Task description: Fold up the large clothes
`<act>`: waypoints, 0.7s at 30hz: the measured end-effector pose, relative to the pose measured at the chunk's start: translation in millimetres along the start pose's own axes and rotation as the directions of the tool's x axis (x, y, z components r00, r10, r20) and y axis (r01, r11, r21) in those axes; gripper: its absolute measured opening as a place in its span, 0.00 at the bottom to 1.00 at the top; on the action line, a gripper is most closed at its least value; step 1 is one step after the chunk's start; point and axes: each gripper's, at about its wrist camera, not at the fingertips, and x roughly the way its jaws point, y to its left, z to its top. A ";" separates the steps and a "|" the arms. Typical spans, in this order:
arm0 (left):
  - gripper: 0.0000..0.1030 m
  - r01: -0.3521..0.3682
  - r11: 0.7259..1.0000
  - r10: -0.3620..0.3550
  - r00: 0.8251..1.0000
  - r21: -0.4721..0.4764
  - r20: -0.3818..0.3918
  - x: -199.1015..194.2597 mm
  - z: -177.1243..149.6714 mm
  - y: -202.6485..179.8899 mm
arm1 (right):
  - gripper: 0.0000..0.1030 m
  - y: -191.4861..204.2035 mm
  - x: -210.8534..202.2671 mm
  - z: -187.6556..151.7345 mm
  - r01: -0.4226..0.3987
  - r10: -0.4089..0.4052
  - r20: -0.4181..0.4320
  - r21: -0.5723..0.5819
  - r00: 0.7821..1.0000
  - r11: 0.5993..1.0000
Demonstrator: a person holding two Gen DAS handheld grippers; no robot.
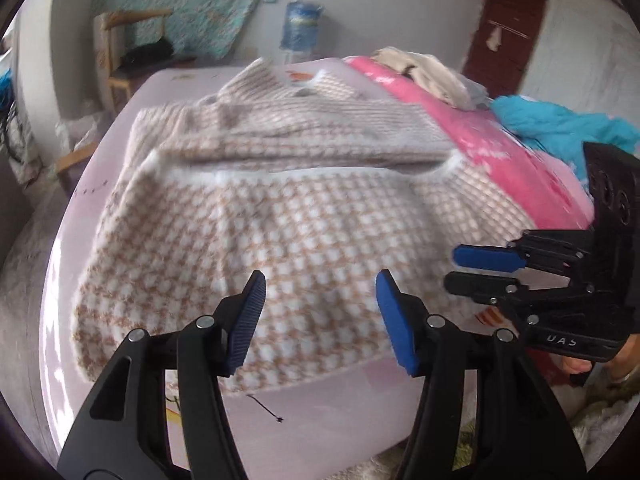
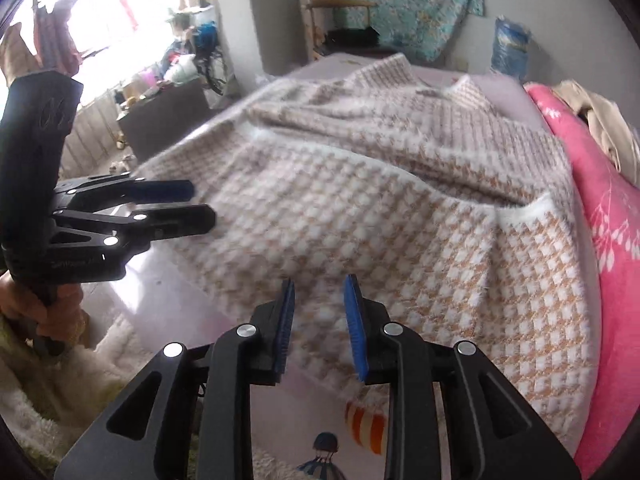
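The sweater point(image 1: 288, 208) lies spread on the bed point(image 1: 320, 408), its near hem just ahead of both grippers. Left gripper point(image 1: 320, 292) gapes empty; right gripper point(image 2: 319, 300), narrower, also empty, sits nearer the hem.

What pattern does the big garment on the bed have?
Garment: tan-and-white houndstooth check, clearest in the right wrist view.

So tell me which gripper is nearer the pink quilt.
Right. The right gripper hovers over the houndstooth sweater's hem on the pink quilt's side; the left gripper is farther across the sweater.
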 end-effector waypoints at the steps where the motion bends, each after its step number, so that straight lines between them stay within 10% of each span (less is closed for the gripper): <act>1: 0.53 -0.008 1.000 0.009 1.000 0.021 -0.019 4.9 -3.8 -3.8 | 0.25 2.3 7.6 -3.9 0.008 -0.008 -0.022 -0.004 1.000 1.000; 14: 0.55 -0.001 0.998 -0.003 0.998 -0.069 -0.058 14.5 -17.2 13.8 | 0.25 -15.7 9.2 -23.0 0.027 -0.026 -0.014 0.085 1.000 0.996; 21: 0.54 -0.107 0.969 0.104 0.994 -0.225 -0.026 -14.6 -31.7 68.3 | 0.25 -20.6 10.9 -21.4 0.002 -0.001 -0.009 0.114 1.000 0.994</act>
